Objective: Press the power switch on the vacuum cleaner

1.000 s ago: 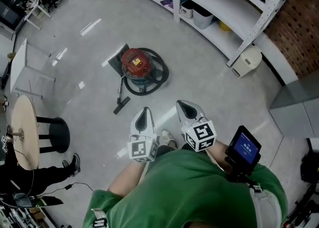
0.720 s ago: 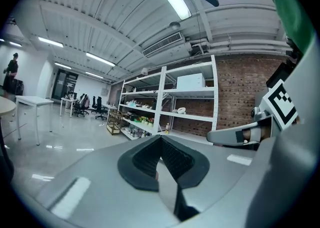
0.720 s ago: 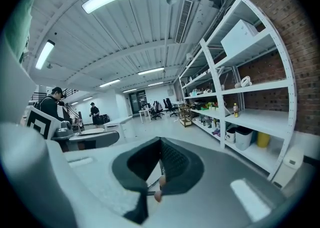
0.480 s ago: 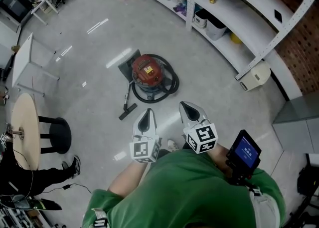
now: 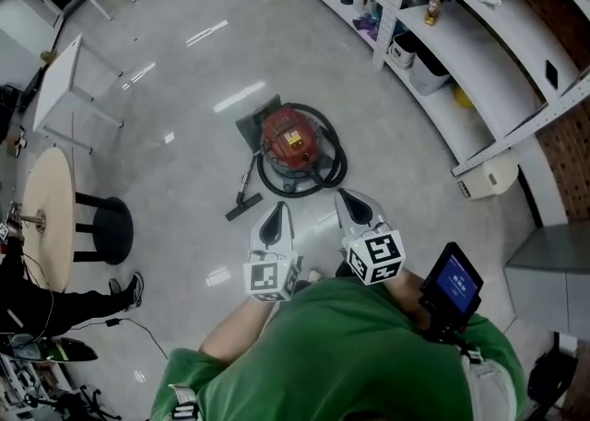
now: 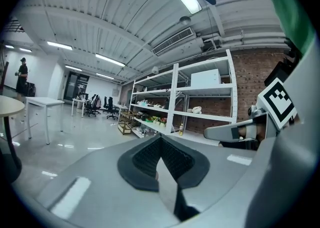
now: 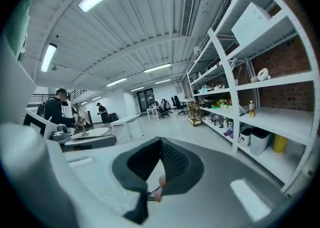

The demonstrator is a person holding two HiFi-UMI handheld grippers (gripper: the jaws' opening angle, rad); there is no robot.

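A red canister vacuum cleaner (image 5: 292, 141) stands on the grey floor with its black hose (image 5: 334, 169) coiled round it. Its floor nozzle (image 5: 242, 204) lies to the left. A yellow label shows on its top; I cannot make out a switch. In the head view my left gripper (image 5: 275, 216) and right gripper (image 5: 351, 201) are held side by side just short of the vacuum, touching nothing. Both are shut and empty. The left gripper (image 6: 161, 158) and right gripper (image 7: 160, 166) views look level across the room, and the vacuum is out of their sight.
White shelving (image 5: 479, 51) with bins (image 5: 426, 71) and bottles runs along the right. A white box-like unit (image 5: 489, 176) sits at its foot. A round table (image 5: 44, 216), a black stool (image 5: 107, 230), a white table (image 5: 66, 87) and a seated person (image 5: 37, 304) are on the left.
The vacuum has come nearer and sits lower in the head view, just ahead of both grippers. The grippers keep the same shut pose in front of the body.
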